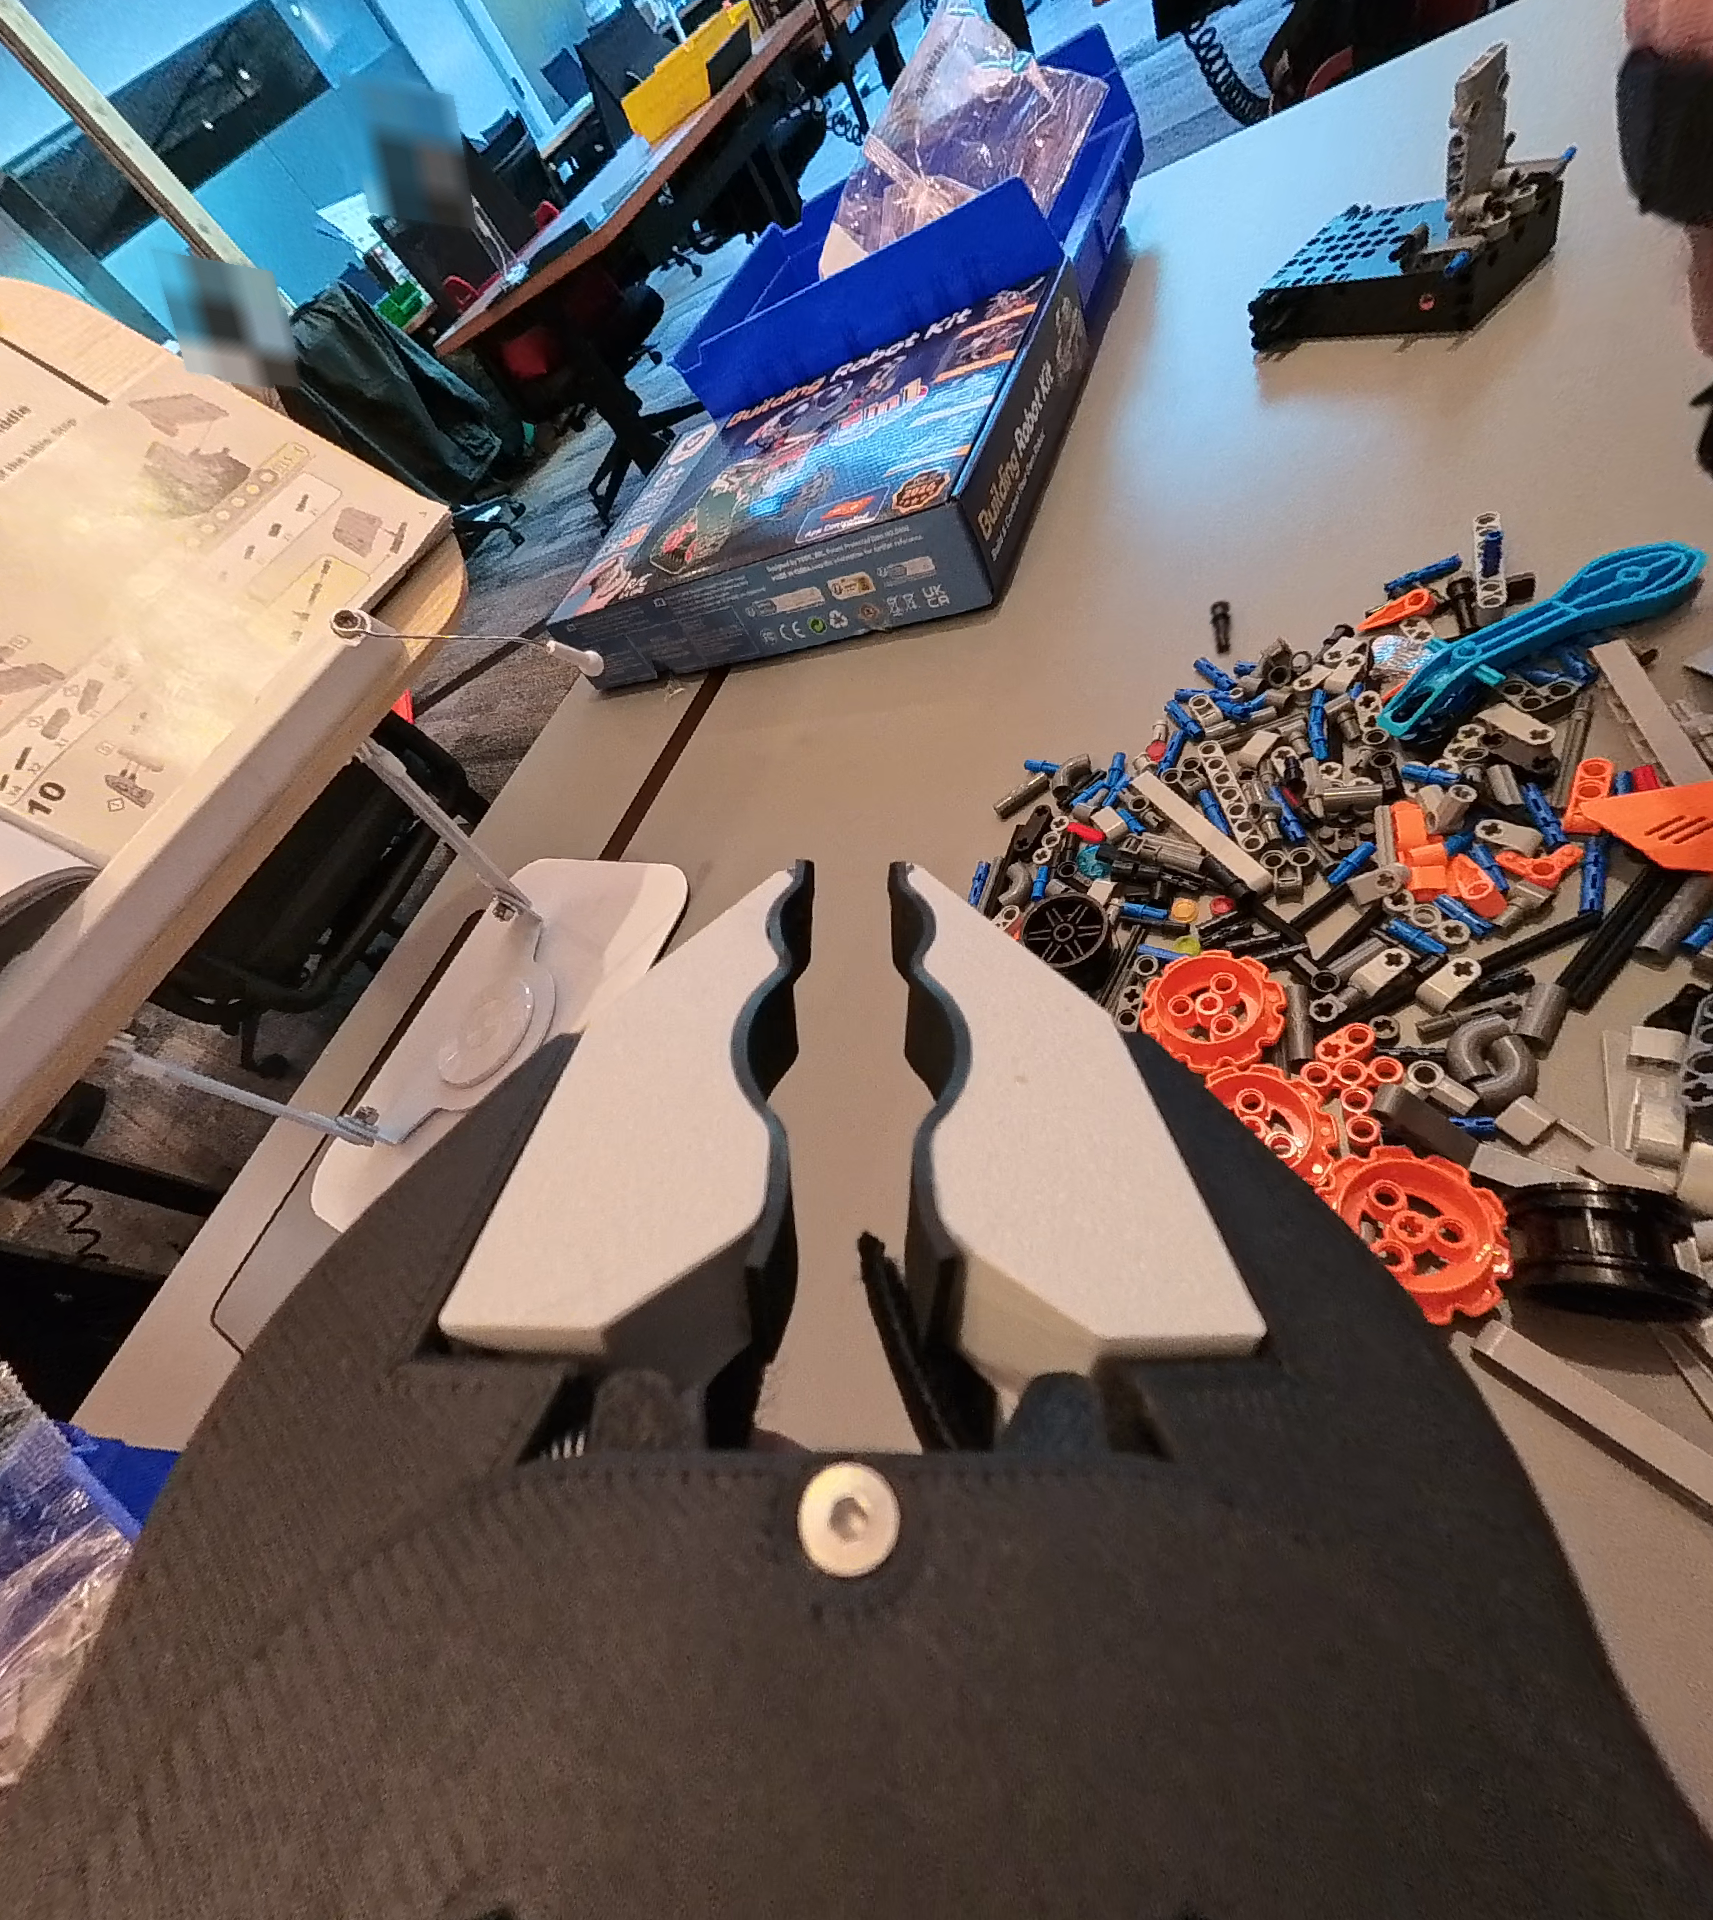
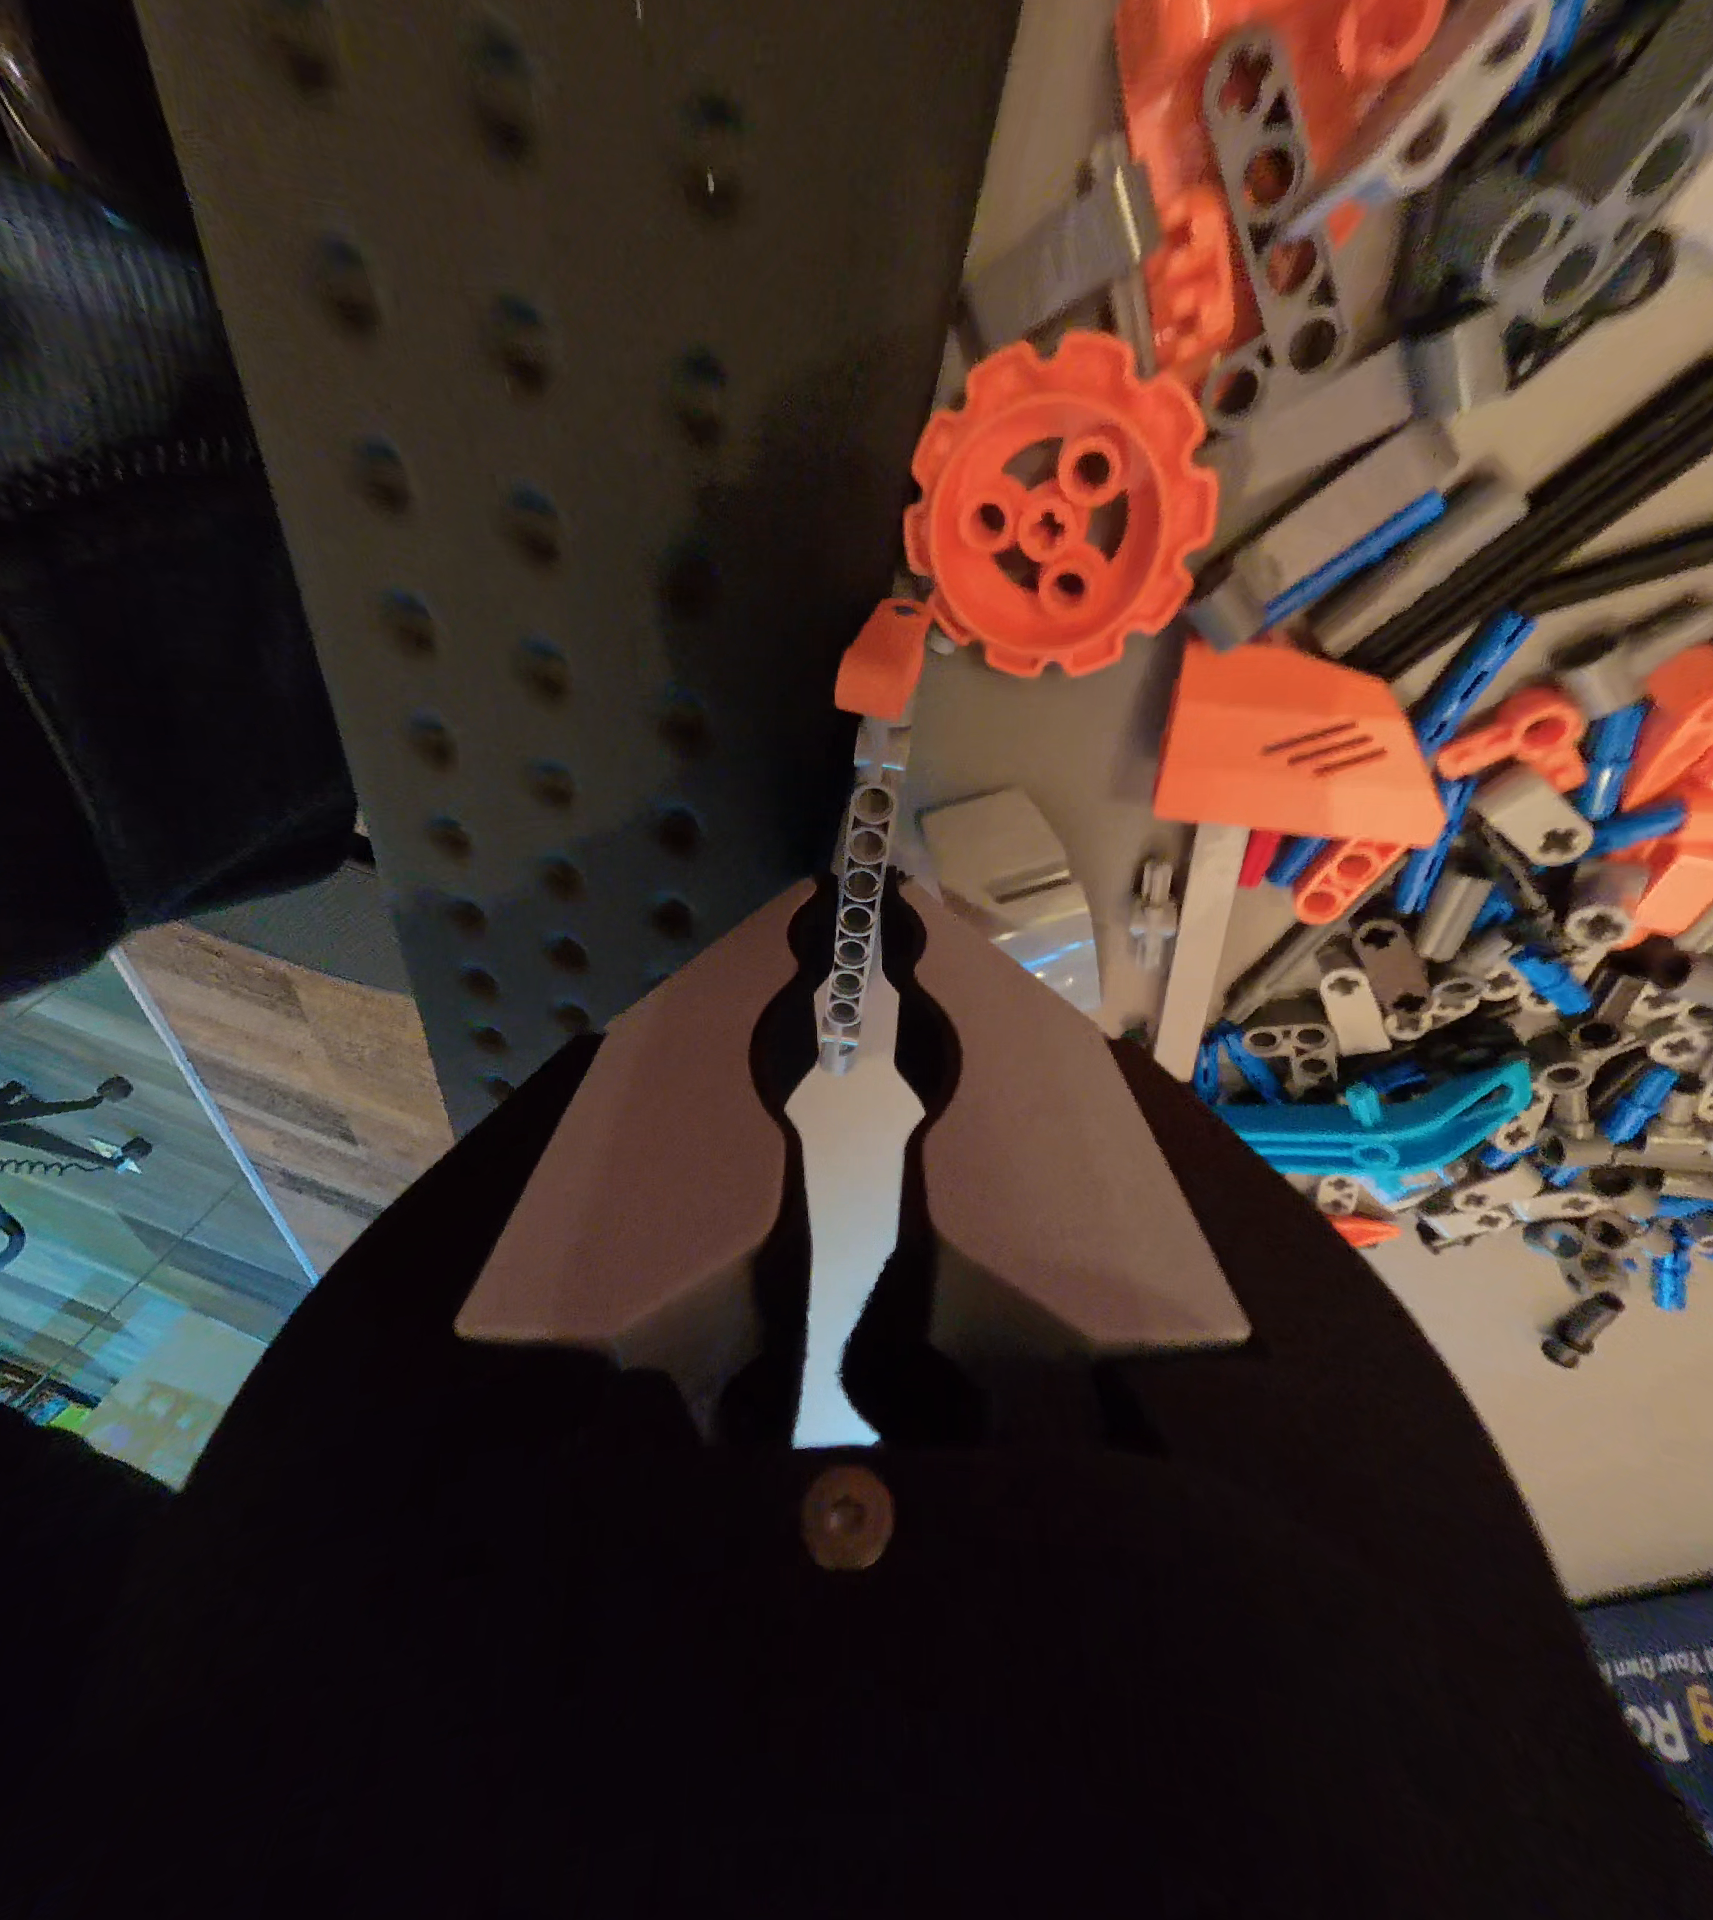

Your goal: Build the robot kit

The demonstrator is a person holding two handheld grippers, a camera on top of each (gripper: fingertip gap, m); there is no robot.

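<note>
Right gripper [image 2: 857,914]: my fingers are clenched on a light grey perforated beam [image 2: 860,914], which pokes forward between the fingertips.
Beam's far end: it carries a small orange connector [image 2: 881,670]; just past that sits an orange sprocket wheel [image 2: 1060,514], though I cannot tell whether wheel and beam are joined.
Beside the beam: a dark slab with rows of round holes [image 2: 561,468] fills the view to its left, blurred.
Left gripper [image 1: 850,883]: my fingers are parted with nothing between them, hovering above bare grey surface [image 1: 831,727].
Parts pile [image 1: 1434,894]: right of my left gripper, a loose heap of grey, blue, black and orange pieces, with orange sprocket wheels [image 1: 1213,1006] at its near edge and a teal curved piece [image 1: 1548,634] at the far side.
Kit box [image 1: 831,499]: dark blue, lying ahead of my left gripper, with a blue bin [image 1: 935,239] behind it.
Instruction booklet [image 1: 104,582]: open on a white stand at the left.
Partial build [image 1: 1423,249]: black and grey, far right on the surface.
</note>
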